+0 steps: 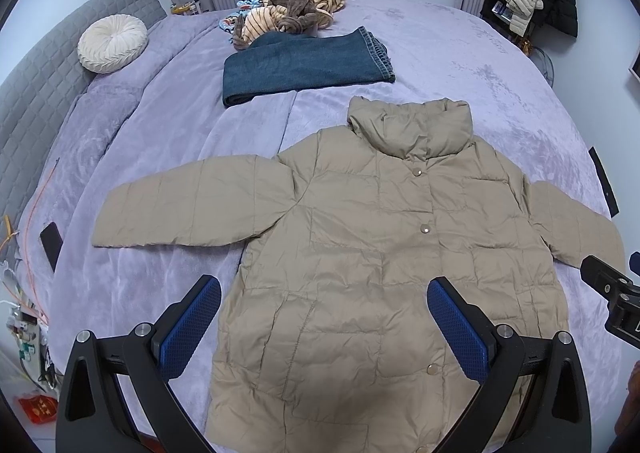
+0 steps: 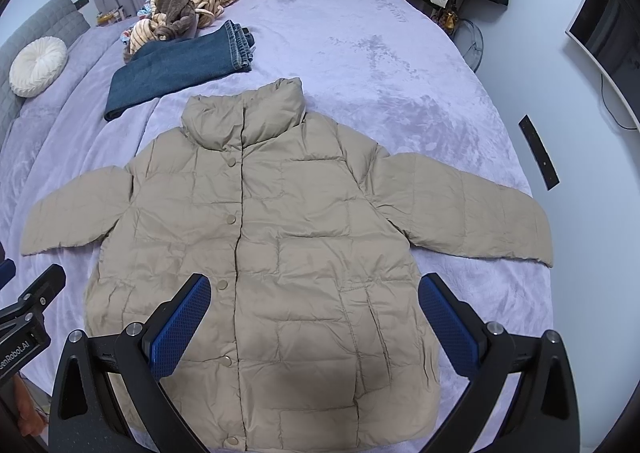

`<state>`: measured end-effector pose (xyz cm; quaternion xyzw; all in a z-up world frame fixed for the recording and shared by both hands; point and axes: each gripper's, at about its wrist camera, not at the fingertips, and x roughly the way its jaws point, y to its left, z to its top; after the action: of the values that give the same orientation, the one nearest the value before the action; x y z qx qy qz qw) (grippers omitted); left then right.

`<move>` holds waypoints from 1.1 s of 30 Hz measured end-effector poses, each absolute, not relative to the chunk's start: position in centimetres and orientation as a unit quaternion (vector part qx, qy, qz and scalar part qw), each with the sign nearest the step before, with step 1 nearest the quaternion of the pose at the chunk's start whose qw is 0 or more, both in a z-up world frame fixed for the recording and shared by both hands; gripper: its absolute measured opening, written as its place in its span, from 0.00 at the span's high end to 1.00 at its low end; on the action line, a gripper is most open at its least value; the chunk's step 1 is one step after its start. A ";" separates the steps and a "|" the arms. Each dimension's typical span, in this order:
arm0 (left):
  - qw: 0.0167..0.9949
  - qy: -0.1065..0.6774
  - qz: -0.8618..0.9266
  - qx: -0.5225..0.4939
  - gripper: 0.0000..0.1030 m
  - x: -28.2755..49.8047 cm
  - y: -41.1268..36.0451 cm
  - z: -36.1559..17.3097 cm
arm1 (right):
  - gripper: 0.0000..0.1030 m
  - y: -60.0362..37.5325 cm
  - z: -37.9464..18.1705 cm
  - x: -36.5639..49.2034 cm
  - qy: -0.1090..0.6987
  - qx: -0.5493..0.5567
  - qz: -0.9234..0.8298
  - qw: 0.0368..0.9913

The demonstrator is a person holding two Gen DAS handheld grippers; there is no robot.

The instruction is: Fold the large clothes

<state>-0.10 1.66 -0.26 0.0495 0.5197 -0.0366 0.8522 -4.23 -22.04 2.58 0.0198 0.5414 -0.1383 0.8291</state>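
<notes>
A beige quilted puffer jacket lies flat and face up on the lilac bed, snaps closed, both sleeves spread out to the sides, collar pointing away. It also shows in the right wrist view. My left gripper is open and empty, hovering above the jacket's lower left part. My right gripper is open and empty, hovering above the jacket's lower right part. The right gripper's body shows at the right edge of the left wrist view.
Folded blue jeans lie beyond the collar. A heap of striped and brown clothes sits at the far side. A round white cushion rests by the grey headboard. A dark phone lies at the left; a black remote at the right.
</notes>
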 end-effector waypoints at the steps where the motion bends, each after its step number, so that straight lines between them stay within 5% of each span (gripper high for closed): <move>1: 0.852 0.520 -0.037 0.049 0.00 -0.2 1.7 -0.3 | 0.00 -22.1 2.6 -4.3 0.542 0.020 -0.138 0.829; 33: 0.833 0.553 -0.021 -0.007 0.00 2.4 9.8 -3.7 | 0.00 -20.0 0.3 -4.6 0.554 0.053 -0.107 0.824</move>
<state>2.41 9.79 -3.72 -0.0067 0.5529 -0.0215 0.8329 -4.59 -19.97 0.26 0.0532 0.5540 -0.1072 0.8239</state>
